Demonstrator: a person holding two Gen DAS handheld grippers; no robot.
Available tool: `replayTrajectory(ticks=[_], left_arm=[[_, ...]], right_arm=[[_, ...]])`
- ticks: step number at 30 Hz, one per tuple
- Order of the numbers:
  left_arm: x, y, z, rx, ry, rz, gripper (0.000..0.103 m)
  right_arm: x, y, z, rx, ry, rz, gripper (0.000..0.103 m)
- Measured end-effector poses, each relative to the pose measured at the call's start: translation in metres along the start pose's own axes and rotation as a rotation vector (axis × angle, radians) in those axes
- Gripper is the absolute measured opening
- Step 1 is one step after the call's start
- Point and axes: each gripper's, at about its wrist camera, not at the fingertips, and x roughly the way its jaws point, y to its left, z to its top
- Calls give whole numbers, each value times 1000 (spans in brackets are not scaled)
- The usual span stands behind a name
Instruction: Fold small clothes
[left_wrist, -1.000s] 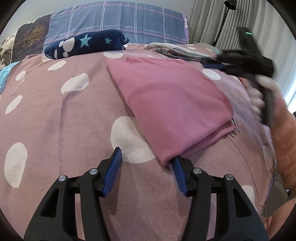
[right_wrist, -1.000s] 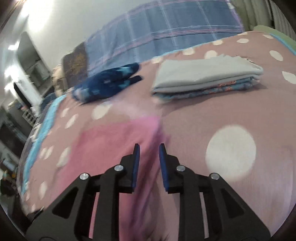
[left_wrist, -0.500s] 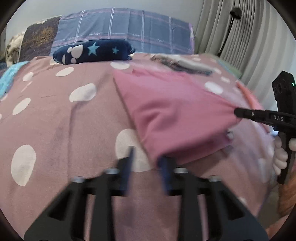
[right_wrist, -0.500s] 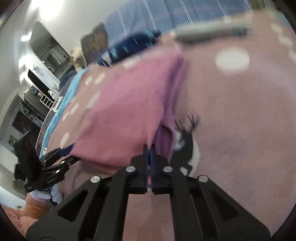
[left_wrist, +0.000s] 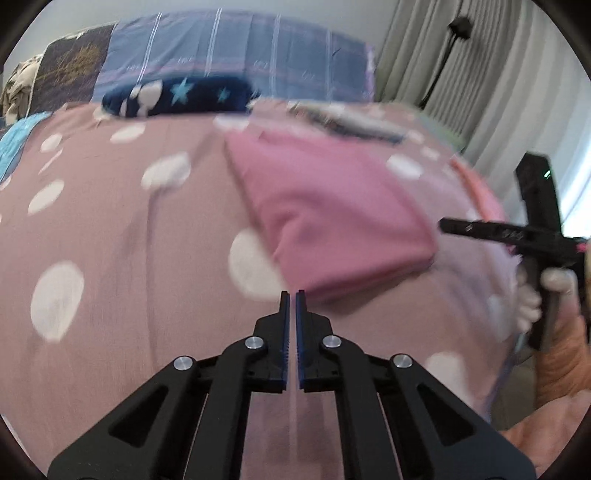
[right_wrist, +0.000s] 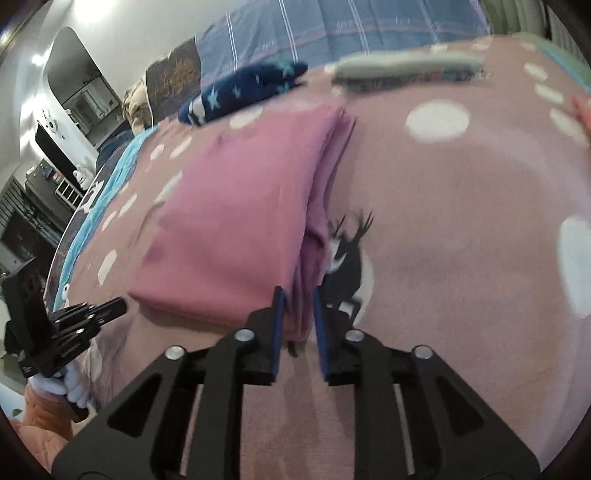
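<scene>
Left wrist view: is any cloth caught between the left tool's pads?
No: the left tool is shut on nothing, with the folded pink garment lying just beyond its tips.

light: soft, even daylight | glare: upper-left wall, right view | blur: motion smear, both views | edges: fisheye-bent, black corners

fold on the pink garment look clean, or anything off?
Mostly tidy. In the right wrist view the pink garment shows uneven layers fanning out along its right edge, some between the opening jaws of the right gripper.

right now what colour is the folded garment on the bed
Plain pink, a shade brighter than the dotted bedspread under it. The folded garment shows best in the right wrist view.
</scene>
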Motion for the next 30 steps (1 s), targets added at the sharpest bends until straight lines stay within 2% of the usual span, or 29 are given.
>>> replayTrajectory(ticks=[2, 4, 5, 6, 7, 8, 9, 10, 11, 14, 19, 22, 25, 27, 29, 30], left_arm=[[2, -9, 15, 28, -38, -30, 4], [16, -16, 25, 50, -34, -47, 4], [28, -17, 26, 52, -11, -44, 4], [48, -17, 24, 50, 53, -11, 4], [63, -15, 19, 55, 104, 26, 4], [75, -14, 11, 61, 135, 55, 4], [74, -13, 5, 67, 86, 49, 4], [71, -14, 2, 73, 78, 50, 4], [68, -14, 2, 73, 86, 49, 4], [66, -13, 0, 77, 88, 40, 4], [65, -18, -2, 94, 88, 72, 4], [65, -20, 0, 98, 95, 84, 5], [62, -20, 2, 81, 78, 91, 5], [58, -25, 4, 101, 59, 106, 5], [53, -30, 7, 123, 41, 116, 5], [51, -31, 11, 125, 31, 114, 5]], right_arm=[[-6, 4, 7, -4, -42, 40, 21], [-3, 10, 11, -15, -57, 74, 23], [1, 15, 11, -29, -55, 80, 24], [8, 17, 10, -42, -45, 72, 24], [17, 19, 9, -48, -22, 51, 24], [33, 16, 4, -39, 36, -3, 24], [46, 9, -2, -17, 92, -46, 24], [52, 3, -7, 13, 96, -35, 23], [49, -2, -10, 28, 64, -3, 22], [46, -3, -10, 37, 72, 3, 22], [47, 12, -13, -63, 58, -47, 29], [47, 15, -16, -42, 36, -40, 37], [42, 11, -16, 12, -2, -20, 37], [32, 5, -15, 67, -63, -35, 34], [16, -4, -7, 121, -147, -61, 16], [10, -8, -3, 137, -166, -66, 12]])
